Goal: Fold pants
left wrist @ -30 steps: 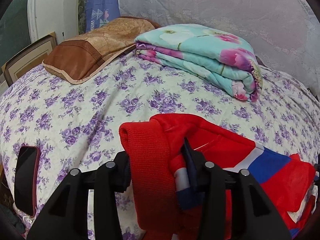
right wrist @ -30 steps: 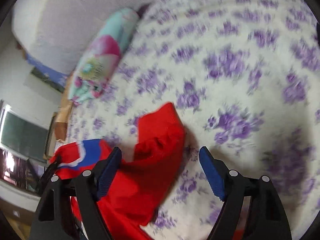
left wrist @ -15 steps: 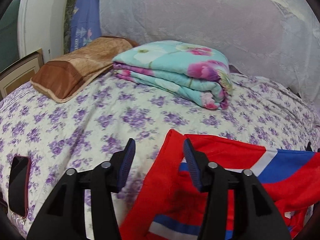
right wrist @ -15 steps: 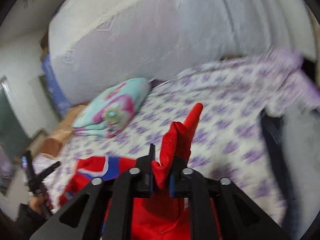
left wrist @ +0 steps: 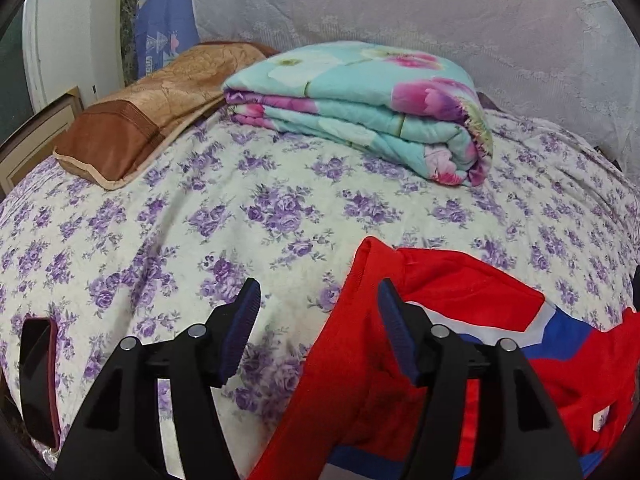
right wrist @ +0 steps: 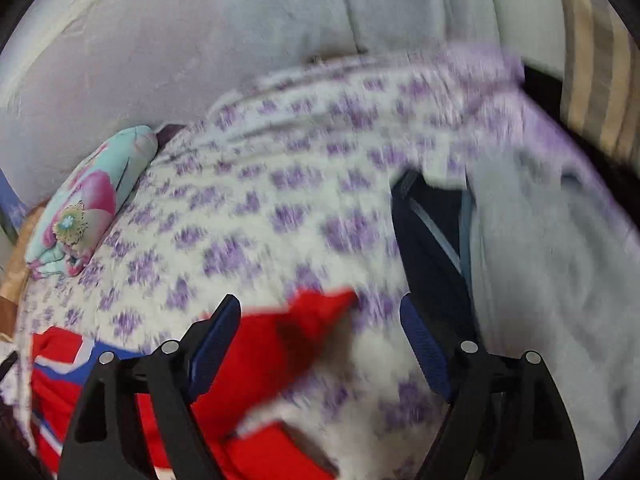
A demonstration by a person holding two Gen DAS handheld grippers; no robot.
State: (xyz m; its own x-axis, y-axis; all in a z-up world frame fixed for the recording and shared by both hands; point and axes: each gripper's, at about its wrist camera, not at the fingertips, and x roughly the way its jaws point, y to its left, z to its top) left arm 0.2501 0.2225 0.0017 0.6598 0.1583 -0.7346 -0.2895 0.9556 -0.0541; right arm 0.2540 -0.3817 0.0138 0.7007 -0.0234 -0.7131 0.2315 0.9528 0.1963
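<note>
The red pants (left wrist: pixel 452 320) with blue and white stripes lie on the purple-flowered bedspread (left wrist: pixel 208 216). In the left wrist view my left gripper (left wrist: pixel 318 328) is open and empty, its right finger over the pants' left edge. In the right wrist view, which is blurred, the pants (right wrist: pixel 272 356) lie low and left, with one red corner between the fingers. My right gripper (right wrist: pixel 320 344) is open wide and holds nothing.
A folded teal flowered quilt (left wrist: pixel 360 108) and a brown pillow (left wrist: pixel 160 100) lie at the bed's far side against a white curtain. A dark phone-like object (left wrist: pixel 38 376) lies at the left edge. Dark and grey cloth (right wrist: pixel 440 240) lies to the right.
Both grippers have let go of the pants: the left opened first, the right was shut on a red corner half a second ago and is now open. The pants dropped onto the bed.
</note>
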